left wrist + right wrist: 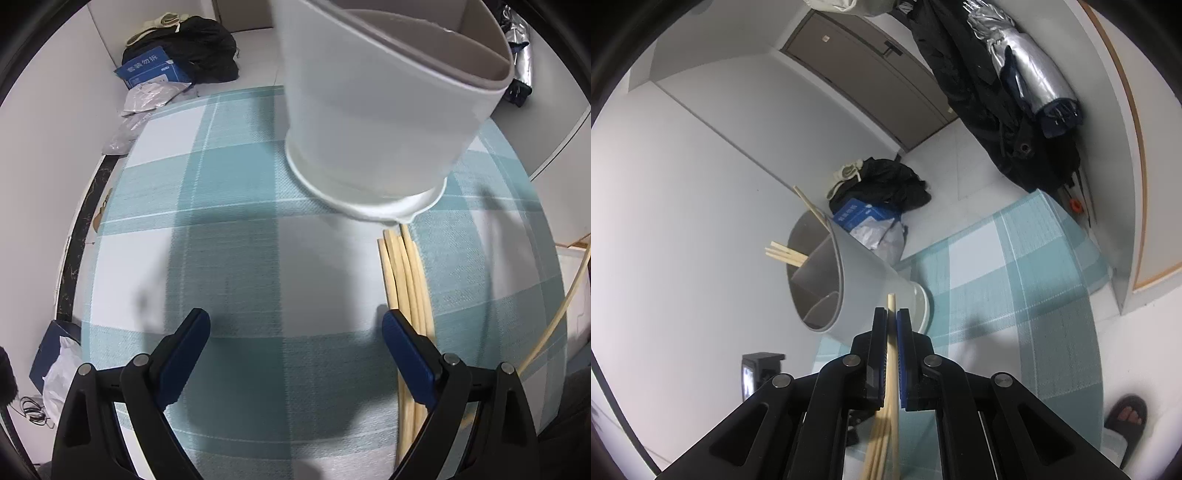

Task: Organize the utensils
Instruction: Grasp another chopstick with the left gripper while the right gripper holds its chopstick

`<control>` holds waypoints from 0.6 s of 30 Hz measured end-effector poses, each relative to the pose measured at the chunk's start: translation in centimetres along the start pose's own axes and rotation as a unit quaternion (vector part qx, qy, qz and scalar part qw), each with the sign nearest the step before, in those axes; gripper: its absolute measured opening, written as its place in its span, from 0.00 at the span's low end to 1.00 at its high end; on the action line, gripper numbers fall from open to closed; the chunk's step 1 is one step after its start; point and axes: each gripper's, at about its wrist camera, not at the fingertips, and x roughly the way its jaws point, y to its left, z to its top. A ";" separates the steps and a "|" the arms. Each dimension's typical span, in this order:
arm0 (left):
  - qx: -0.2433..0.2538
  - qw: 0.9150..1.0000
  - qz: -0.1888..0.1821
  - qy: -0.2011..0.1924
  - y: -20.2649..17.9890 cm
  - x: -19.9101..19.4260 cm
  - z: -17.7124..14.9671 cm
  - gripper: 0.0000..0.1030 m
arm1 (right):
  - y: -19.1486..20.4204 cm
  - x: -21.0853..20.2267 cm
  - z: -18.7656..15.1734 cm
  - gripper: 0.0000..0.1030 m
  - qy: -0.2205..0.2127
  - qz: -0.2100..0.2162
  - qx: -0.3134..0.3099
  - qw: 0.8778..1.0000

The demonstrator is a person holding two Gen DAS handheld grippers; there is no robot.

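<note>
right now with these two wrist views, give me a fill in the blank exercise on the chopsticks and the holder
1. The right gripper is shut on a bundle of ____.
2. The left gripper has its jaws ____, with nothing between them.
3. The white utensil holder stands on a cloth checked in white and ____.
4. The holder already has a few chopsticks sticking out of its ____.

Missing words: chopsticks; open; teal; top

utensil holder (376,122) top cropped, chopsticks (406,280) partly behind gripper finger
</note>
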 end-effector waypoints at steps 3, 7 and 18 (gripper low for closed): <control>0.011 1.000 0.006 -0.002 -0.7 -0.3 0.1 0.89 | 0.2 -0.3 0.1 0.04 -0.003 0.002 -0.005 1.000; 0.013 1.000 -0.003 -0.017 -1.2 -1.2 0.1 0.89 | 0.2 -0.8 0.2 0.04 -0.008 0.005 -0.006 1.000; 0.015 1.000 0.004 0.006 -1.1 0.3 0.9 0.89 | 0.1 -1.6 0.1 0.04 -0.014 0.001 -0.005 1.000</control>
